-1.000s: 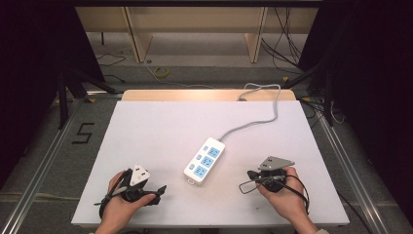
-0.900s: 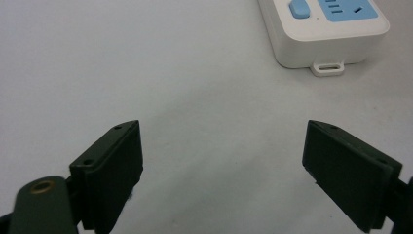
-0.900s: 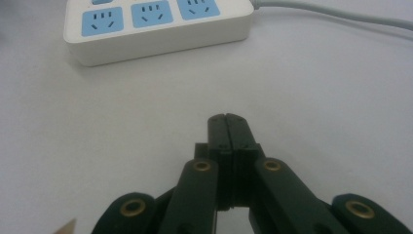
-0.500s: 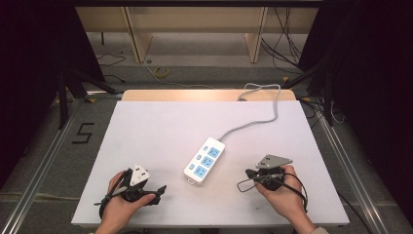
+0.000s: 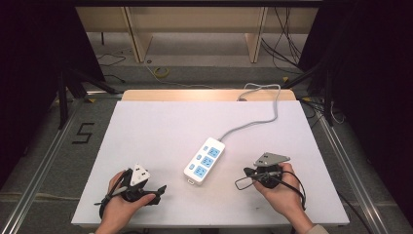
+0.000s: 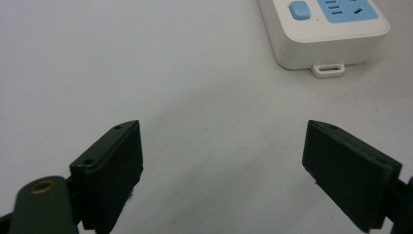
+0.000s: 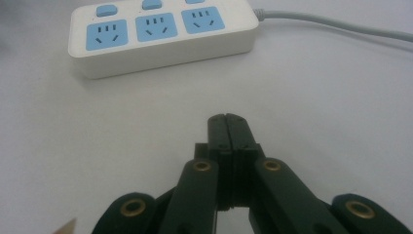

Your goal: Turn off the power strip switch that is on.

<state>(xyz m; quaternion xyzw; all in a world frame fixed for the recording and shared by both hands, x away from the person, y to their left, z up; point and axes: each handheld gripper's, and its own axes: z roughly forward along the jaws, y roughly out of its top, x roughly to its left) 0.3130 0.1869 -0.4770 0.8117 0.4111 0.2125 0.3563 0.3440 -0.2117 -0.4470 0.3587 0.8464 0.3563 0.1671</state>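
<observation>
I hold the left hand-held gripper [image 5: 157, 189] spread wide and the right hand-held gripper [image 5: 246, 172] pressed together, empty. The power strip [image 5: 205, 162] lies flat on the counter [image 5: 160, 126] between them, just ahead of each, presumably placed for two-sided reach.

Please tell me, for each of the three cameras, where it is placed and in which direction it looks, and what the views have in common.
High view: above the person's side, looking forward and down on the white table; both hands show, with the left gripper and right gripper.
Left gripper view: rides on the left gripper, jaws wide apart, facing the power strip end.
Right gripper view: rides on the right gripper, jaws pressed together, facing the strip's side.
Shared: all three show the power strip on the table.
</observation>
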